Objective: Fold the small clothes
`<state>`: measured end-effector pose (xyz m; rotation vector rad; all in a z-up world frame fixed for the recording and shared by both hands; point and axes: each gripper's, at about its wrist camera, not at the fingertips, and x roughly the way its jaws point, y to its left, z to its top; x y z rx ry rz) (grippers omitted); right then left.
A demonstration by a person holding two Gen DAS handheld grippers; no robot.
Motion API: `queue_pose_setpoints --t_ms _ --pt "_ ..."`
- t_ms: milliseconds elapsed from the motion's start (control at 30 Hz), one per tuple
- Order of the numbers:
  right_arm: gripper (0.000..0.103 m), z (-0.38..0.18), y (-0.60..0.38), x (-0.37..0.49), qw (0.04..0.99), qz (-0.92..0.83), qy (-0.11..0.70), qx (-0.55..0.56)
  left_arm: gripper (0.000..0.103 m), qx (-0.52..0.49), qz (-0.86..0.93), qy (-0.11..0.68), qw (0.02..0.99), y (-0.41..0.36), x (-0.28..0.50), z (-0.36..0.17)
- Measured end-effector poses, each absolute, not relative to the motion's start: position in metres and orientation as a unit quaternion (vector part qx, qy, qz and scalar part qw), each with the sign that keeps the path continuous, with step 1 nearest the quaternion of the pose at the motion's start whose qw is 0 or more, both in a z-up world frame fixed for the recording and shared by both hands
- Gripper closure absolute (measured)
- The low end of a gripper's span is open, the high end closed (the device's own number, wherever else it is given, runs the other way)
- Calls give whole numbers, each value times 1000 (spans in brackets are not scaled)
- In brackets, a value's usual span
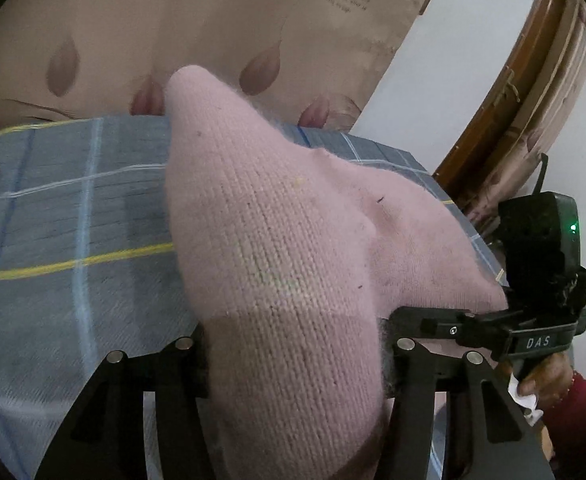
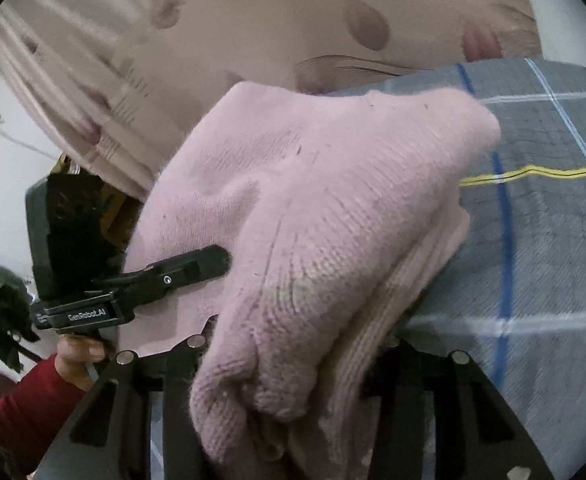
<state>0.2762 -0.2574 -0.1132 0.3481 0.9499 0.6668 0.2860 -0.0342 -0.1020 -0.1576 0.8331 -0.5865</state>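
A pink knit garment (image 1: pixel 277 216) rises in a bunched fold above a grey-blue plaid sheet (image 1: pixel 73 220). My left gripper (image 1: pixel 297 344) is shut on its near edge, and the knit fills the gap between the fingers. To the right, one finger (image 1: pixel 445 320) of my right gripper lies against the same garment. In the right wrist view the pink garment (image 2: pixel 333 184) hangs doubled over, with a ribbed hem (image 2: pixel 405 280) showing. My right gripper (image 2: pixel 293 344) is shut on it. A finger (image 2: pixel 197 266) of the left gripper clamps the cloth at the left.
Beige fabric with a petal print (image 1: pixel 113 40) stands behind the plaid sheet (image 2: pixel 553 220). A curved wooden frame (image 1: pixel 513 92) and a white wall (image 1: pixel 453 60) lie to the right. A red sleeve (image 1: pixel 581 412) and a hand (image 2: pixel 77 352) hold the grippers.
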Motion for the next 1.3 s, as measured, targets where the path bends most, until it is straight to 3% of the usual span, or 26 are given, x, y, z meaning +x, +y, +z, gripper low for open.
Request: queue_pose_setpoints --t_ms 667,1300 --pt "62 -115 -188 138 824 329 444 125 48 -56 -199 382 901 25 125 -115" --pt "61 -127 -187 133 821 322 454 129 46 -74 -173 377 907 27 112 -134"
